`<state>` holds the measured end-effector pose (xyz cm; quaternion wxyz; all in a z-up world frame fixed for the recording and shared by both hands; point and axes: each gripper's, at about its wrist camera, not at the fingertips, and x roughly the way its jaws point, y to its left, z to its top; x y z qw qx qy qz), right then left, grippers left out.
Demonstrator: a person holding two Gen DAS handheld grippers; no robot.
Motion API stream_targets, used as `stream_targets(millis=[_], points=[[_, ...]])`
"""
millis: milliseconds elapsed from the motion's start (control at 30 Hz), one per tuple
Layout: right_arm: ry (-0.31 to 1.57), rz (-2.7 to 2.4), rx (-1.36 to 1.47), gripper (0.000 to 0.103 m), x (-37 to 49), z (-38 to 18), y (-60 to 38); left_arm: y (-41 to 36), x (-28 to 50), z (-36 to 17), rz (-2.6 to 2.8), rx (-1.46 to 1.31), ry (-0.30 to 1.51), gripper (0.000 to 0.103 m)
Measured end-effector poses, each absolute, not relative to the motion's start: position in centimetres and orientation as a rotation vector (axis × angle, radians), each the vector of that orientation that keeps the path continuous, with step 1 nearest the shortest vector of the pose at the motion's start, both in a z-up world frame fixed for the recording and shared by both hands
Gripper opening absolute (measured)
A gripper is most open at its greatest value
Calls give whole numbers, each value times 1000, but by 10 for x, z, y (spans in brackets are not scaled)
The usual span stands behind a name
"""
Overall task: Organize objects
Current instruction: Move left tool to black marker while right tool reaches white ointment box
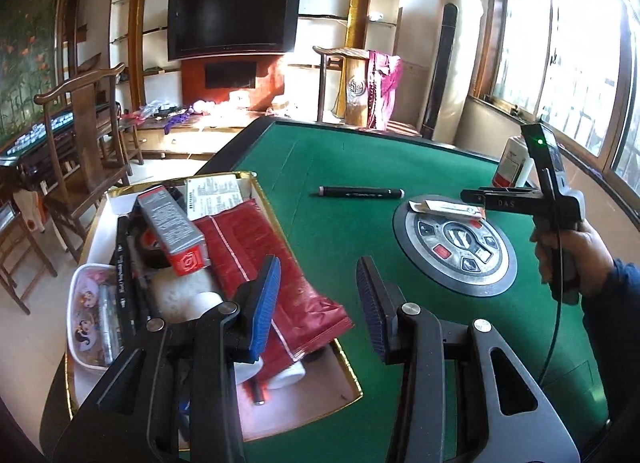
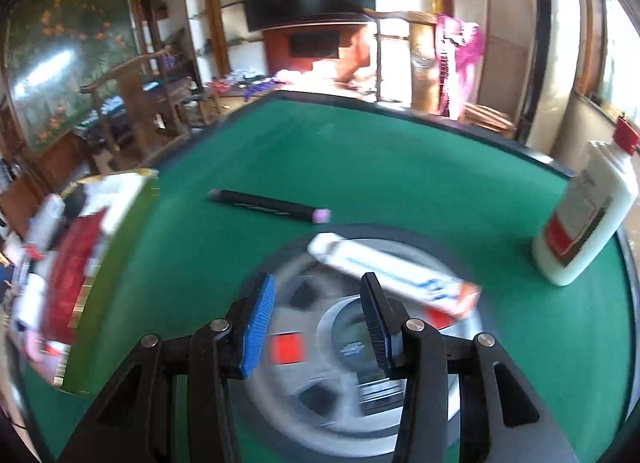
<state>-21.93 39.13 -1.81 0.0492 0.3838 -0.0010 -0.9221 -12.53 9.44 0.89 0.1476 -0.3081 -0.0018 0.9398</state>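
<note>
Green felt is covering the surface (image 1: 340, 167), and a living room with a dark wall television (image 1: 234, 19) is lying behind it. At the left edge a gold-rimmed white box (image 1: 256, 191) is holding the items already sorted. Three things are waiting outside it: one black marker pen with a pale cap (image 1: 360, 193) near the middle, one white flat carton with an orange end (image 2: 394, 277) on the round grey control panel (image 1: 454, 245), and one white bottle with a red cap (image 2: 584, 215) near the right edge. The left tool (image 1: 320, 303) is hanging above the box's near corner, jaws apart and empty. The right tool (image 2: 318, 321), jaws also apart and empty, is pointing at the carton. Probably the collecting step is in hand; the next move is asking for lowering around the carton and closing.
</note>
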Motion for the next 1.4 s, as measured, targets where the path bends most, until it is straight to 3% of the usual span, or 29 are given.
stream_targets(millis=[300, 433, 533, 733, 900, 1000, 1133, 1400], points=[[-100, -2652, 1359, 45, -296, -54, 445, 131, -136, 7, 2659, -937, 83, 39], [-316, -2535, 1367, 46, -298, -65, 463, 136, -139, 6, 2650, -942, 94, 39], [-415, -2377, 1354, 46, -280, -66, 461, 139, -147, 8, 2610, -961, 80, 39], [-283, -2108, 1351, 47, -209, -60, 418, 171, -184, 29, 2481, -1000, 93, 39], [-348, -2251, 1252, 48, -137, -36, 420, 205, -241, 30, 2362, -1159, -31, 39], [-522, -2312, 1135, 50, -91, -29, 442, 228, -289, 13, 2351, -1231, 16, 39], [-582, -2393, 1042, 50, -47, -36, 466, 240, -354, -17, 2394, -1279, 19, 39], [-668, -2374, 978, 50, -45, -33, 483, 227, -424, -61, 2418, -1371, -179, 39]])
